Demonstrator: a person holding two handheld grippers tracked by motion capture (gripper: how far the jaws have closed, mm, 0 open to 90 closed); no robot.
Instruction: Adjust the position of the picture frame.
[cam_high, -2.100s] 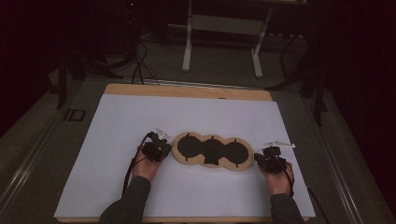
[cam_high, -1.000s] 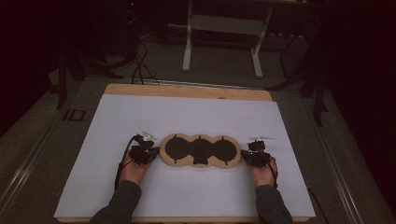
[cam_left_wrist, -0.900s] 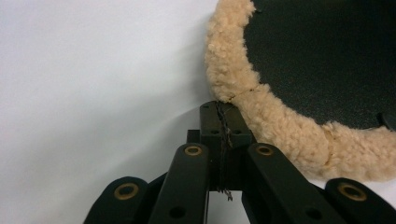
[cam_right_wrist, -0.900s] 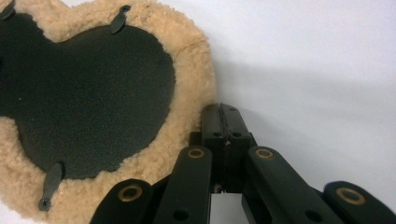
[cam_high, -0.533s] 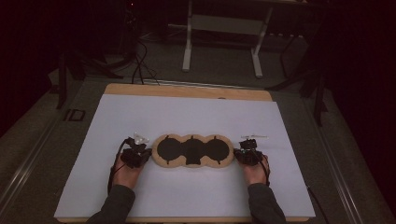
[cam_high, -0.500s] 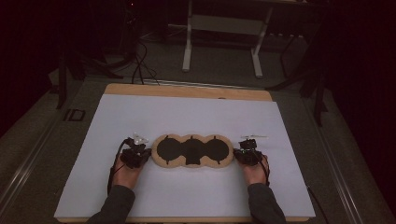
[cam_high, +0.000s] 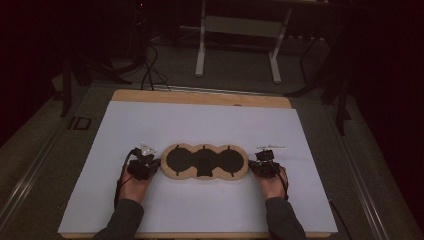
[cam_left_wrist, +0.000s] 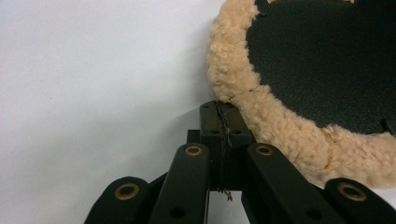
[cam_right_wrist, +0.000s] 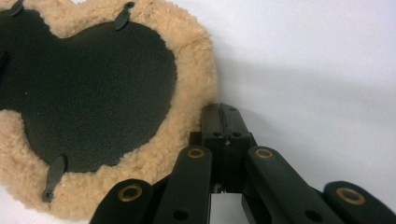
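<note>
At six o'clock on the white bench (cam_high: 200, 120), the fleece-edged pad (cam_high: 205, 162) lay between the left tool (cam_high: 150, 166) and right tool (cam_high: 261, 167). Left gripper view: tool (cam_left_wrist: 223, 109) pressed together, touching the fleece rim at three o'clock. Right gripper view: tool (cam_right_wrist: 223, 112) likewise, pad (cam_right_wrist: 88, 93) at ten o'clock. Sliding it well probably needs even pressure from both ends.

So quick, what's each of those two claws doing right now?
Left gripper: shut, jaws together beside the fleecy pad's edge, gripping nothing.
Right gripper: shut, beside the pad's other end, gripping nothing.
</note>
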